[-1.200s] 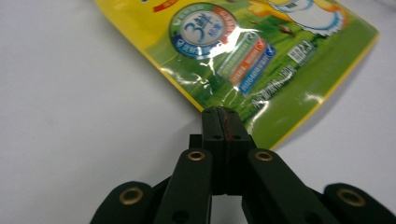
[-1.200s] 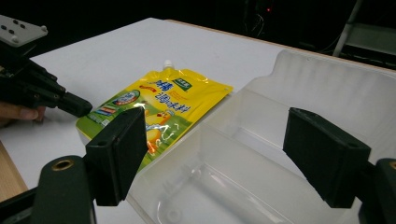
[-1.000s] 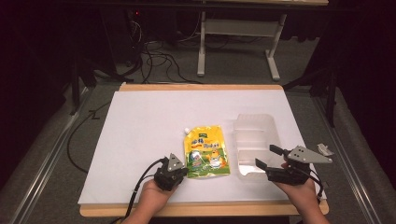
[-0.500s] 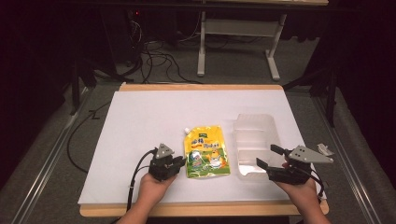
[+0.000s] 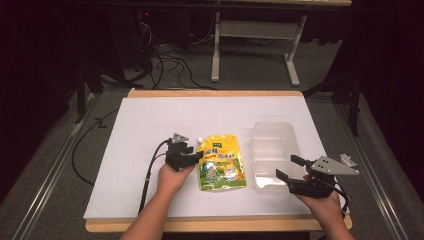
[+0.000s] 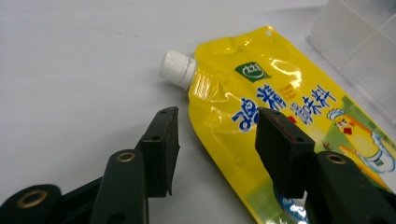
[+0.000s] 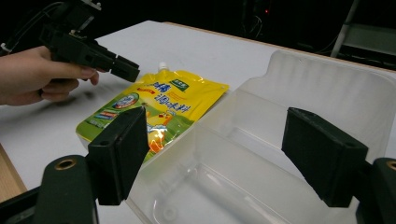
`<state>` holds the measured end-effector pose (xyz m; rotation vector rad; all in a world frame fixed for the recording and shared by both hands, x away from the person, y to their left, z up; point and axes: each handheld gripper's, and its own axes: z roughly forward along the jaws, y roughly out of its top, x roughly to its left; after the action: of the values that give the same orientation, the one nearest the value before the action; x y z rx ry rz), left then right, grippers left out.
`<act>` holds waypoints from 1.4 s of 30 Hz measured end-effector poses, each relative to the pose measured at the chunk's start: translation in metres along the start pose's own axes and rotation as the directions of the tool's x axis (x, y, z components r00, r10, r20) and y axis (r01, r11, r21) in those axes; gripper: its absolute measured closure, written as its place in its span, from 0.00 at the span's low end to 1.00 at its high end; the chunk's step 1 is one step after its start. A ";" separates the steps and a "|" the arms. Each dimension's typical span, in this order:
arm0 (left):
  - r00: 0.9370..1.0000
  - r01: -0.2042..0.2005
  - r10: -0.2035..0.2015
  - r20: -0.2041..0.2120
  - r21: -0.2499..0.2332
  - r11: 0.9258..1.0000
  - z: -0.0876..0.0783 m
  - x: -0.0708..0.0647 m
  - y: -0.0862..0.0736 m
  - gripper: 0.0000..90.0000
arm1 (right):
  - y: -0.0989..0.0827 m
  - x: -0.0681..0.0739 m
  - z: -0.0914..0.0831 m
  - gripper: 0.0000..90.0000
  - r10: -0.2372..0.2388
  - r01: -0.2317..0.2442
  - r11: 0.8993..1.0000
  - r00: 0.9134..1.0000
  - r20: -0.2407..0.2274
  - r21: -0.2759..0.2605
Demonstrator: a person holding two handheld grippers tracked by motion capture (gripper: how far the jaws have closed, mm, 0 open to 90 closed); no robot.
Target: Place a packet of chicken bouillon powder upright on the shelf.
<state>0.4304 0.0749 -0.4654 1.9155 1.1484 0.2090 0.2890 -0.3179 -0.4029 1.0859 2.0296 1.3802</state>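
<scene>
One yellow pouch (image 5: 221, 161) lies flat, long axis running away, cap (image 6: 178, 69) far-left; left hand-held gripper (image 5: 196, 156) just opened, gripping nothing.

A yellow spouted refill pouch (image 5: 221, 161), printed with blue characters and a cartoon figure, is being shown lying flat on the white tabletop, its white screw cap (image 6: 178, 69) pointing away from the person. A clear plastic compartment tray (image 5: 272, 155) is being shown just beside it.

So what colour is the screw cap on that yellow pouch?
White; the cap on the pouch shows best in the left gripper view.
</scene>
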 end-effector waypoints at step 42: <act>0.993 0.058 -0.062 0.103 0.039 0.998 0.030 0.008 0.003 0.97 | -0.001 0.000 0.002 0.27 0.003 -0.003 1.000 1.000 -0.003 0.011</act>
<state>0.4521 0.0627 -0.4835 1.8979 1.1445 0.0549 0.2897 -0.3170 -0.4047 1.0925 2.0410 1.3741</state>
